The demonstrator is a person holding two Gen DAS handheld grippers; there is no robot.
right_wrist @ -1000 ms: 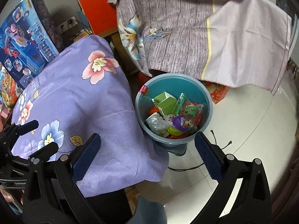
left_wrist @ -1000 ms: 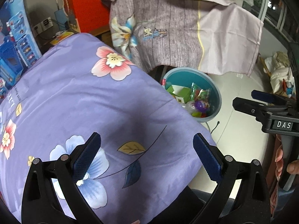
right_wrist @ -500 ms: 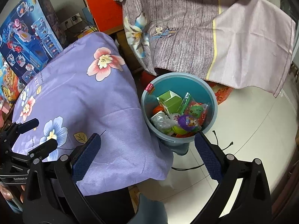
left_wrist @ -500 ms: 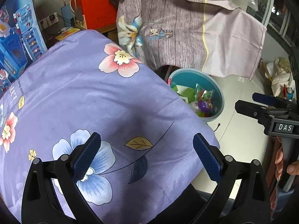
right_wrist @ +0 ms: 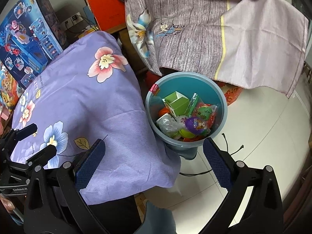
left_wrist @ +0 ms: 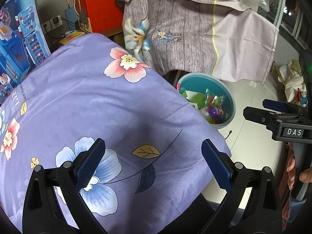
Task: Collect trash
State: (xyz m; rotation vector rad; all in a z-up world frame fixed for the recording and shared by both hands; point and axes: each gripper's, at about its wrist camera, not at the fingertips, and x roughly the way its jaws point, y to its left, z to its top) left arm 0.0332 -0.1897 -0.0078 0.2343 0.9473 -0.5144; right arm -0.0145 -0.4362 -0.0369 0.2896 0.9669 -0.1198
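A teal trash bin [right_wrist: 220,97] stands on the floor beside the table, holding a green box [right_wrist: 176,102], wrappers and a purple egg toy [right_wrist: 196,123]. The bin [left_wrist: 229,95] also shows in the left wrist view, partly hidden by the table's edge. My left gripper [left_wrist: 153,161] hangs open over the purple floral tablecloth [left_wrist: 87,101], nothing between its fingers. My right gripper [right_wrist: 154,164] is open and empty, just in front of the bin and above the cloth's corner. Each gripper shows in the other's view: the right one [left_wrist: 273,111] and the left one [right_wrist: 33,140].
A grey-lilac cloth [right_wrist: 214,29] drapes over furniture behind the bin. A red box [left_wrist: 97,5] and blue toy boxes [right_wrist: 25,44] stand at the back left. White tiled floor [right_wrist: 263,136] with a thin black cable [right_wrist: 232,152] lies right of the bin. A hand [left_wrist: 304,175] holds the right gripper's handle.
Both views have shifted slightly: the bin and the tablecloth sit a little further right and lower in frame. Both grippers stay open and empty.
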